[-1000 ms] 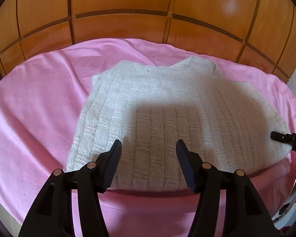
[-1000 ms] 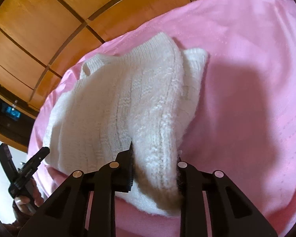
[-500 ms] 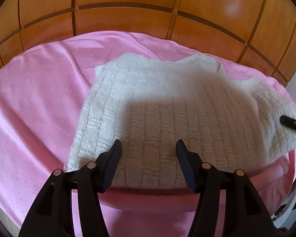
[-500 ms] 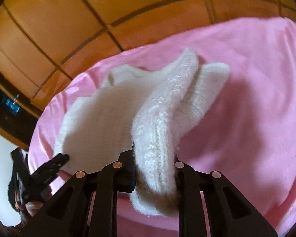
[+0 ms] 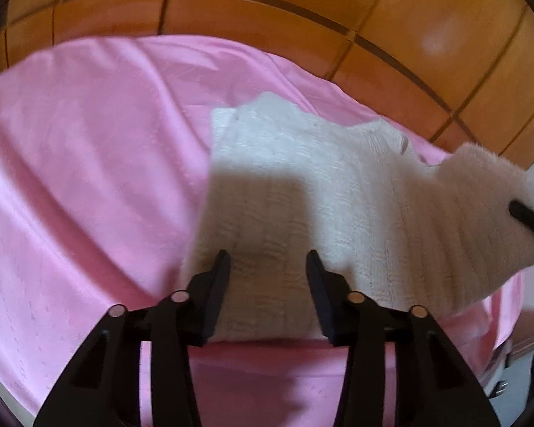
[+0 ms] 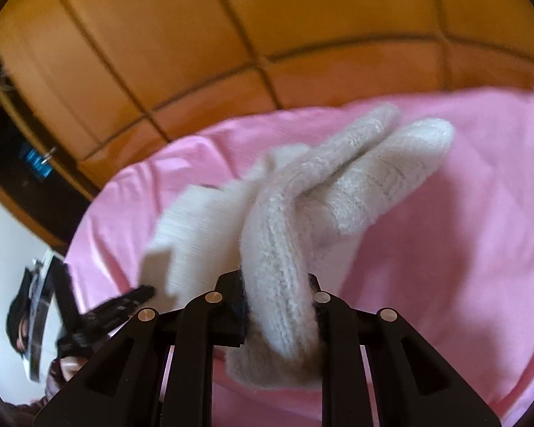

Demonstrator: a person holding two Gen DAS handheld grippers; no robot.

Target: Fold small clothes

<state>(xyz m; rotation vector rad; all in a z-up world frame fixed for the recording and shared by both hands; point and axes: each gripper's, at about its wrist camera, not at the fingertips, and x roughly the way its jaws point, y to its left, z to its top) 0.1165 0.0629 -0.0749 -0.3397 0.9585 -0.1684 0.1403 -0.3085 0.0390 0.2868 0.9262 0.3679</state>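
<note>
A white knitted sweater [image 5: 302,185] lies on the pink sheet [image 5: 89,178]. My left gripper [image 5: 267,267] hovers over its near hem at the left side. Its jaws are closing, with the knit under and between the fingers, and the pads are not pressing on it. My right gripper [image 6: 277,291] is shut on a thick fold of the sweater [image 6: 277,249] and holds that side up off the bed, a sleeve hanging beyond it. In the left wrist view the right gripper [image 5: 527,213] shows at the far right edge, with the raised knit on it. In the right wrist view the left gripper [image 6: 124,306] shows at the lower left.
Orange wooden panels [image 5: 302,7] rise behind the bed. The pink sheet [image 6: 445,249] spreads wide on both sides of the sweater. A dark opening [image 6: 25,178] stands at the far left. A hand [image 6: 64,370] holds the left gripper.
The right gripper has risen and lifted the sweater's side well off the sheet. The left gripper has shifted along the near hem, and its jaws have narrowed.
</note>
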